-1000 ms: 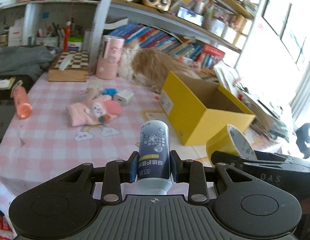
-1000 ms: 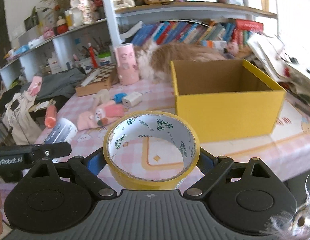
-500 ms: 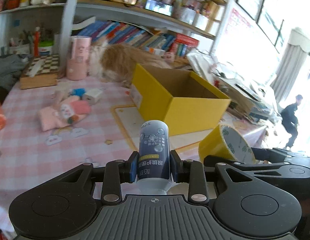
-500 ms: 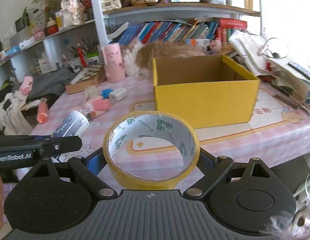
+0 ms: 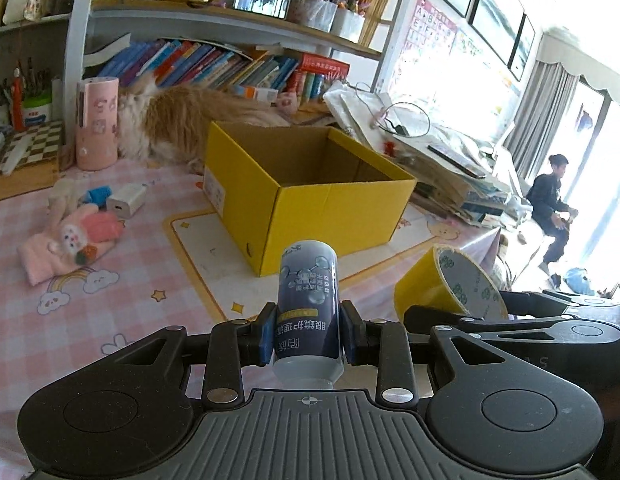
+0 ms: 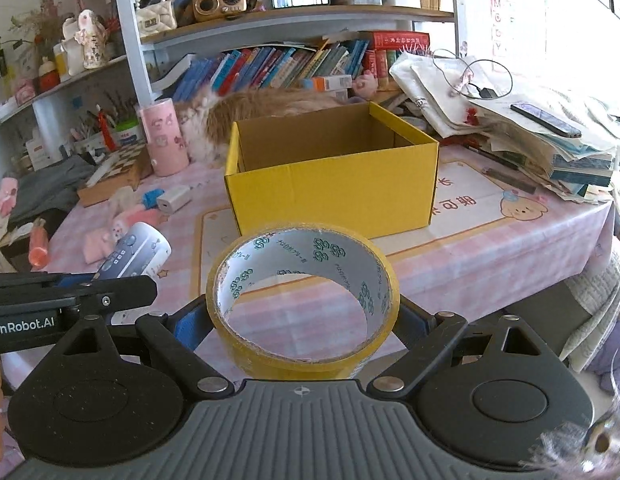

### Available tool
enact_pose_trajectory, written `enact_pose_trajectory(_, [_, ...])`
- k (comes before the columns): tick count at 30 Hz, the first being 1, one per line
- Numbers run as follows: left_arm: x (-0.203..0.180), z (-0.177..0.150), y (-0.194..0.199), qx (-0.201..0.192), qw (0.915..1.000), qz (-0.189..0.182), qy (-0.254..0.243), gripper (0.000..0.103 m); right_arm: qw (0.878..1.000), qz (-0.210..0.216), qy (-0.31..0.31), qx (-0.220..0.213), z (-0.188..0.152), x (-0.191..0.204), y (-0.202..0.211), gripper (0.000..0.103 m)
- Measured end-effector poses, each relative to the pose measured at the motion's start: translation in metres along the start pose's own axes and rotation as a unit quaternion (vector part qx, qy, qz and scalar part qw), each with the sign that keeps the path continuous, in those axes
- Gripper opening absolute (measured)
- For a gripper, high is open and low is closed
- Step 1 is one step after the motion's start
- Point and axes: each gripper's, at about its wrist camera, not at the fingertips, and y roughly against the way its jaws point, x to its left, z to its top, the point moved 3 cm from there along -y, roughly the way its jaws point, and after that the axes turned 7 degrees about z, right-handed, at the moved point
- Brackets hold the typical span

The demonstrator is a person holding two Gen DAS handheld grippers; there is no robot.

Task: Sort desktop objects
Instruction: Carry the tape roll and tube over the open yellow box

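Left gripper (image 5: 308, 334) fingers clamp the bottle (image 5: 307, 306); right gripper (image 6: 303, 314) fingers clamp the tape roll (image 6: 303, 300). Advised: centre each over the yellow box (image 6: 334, 196), frame centre, before releasing.

The left gripper (image 5: 308, 338) clamps a dark blue bottle (image 5: 308, 300) above a pink checked tablecloth (image 5: 109, 312). Beyond it sits an open yellow box (image 5: 305, 208). At right, another gripper carries a yellow tape roll (image 5: 446, 290).

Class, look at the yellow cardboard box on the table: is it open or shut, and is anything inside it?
Open: the yellow box has no lid or flaps over its top, and its brown inner walls show. The visible interior is empty; the floor is hidden.
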Motion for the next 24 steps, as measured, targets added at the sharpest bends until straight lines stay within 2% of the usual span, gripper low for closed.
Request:
enact_pose_trajectory(13, [-0.01, 0.006, -0.01, 0.0, 0.9997, 0.005, -0.022, 0.031, 1.0, 0.005, -0.002, 0.01, 0.001, -0.004, -0.008, 0.091])
enact_pose_trajectory(24, [-0.032, 0.018, -0.032, -0.002, 0.9989, -0.007, -0.047, 0.031, 1.0, 0.0, -0.009, 0.023, 0.014, -0.031, -0.024, 0.091])
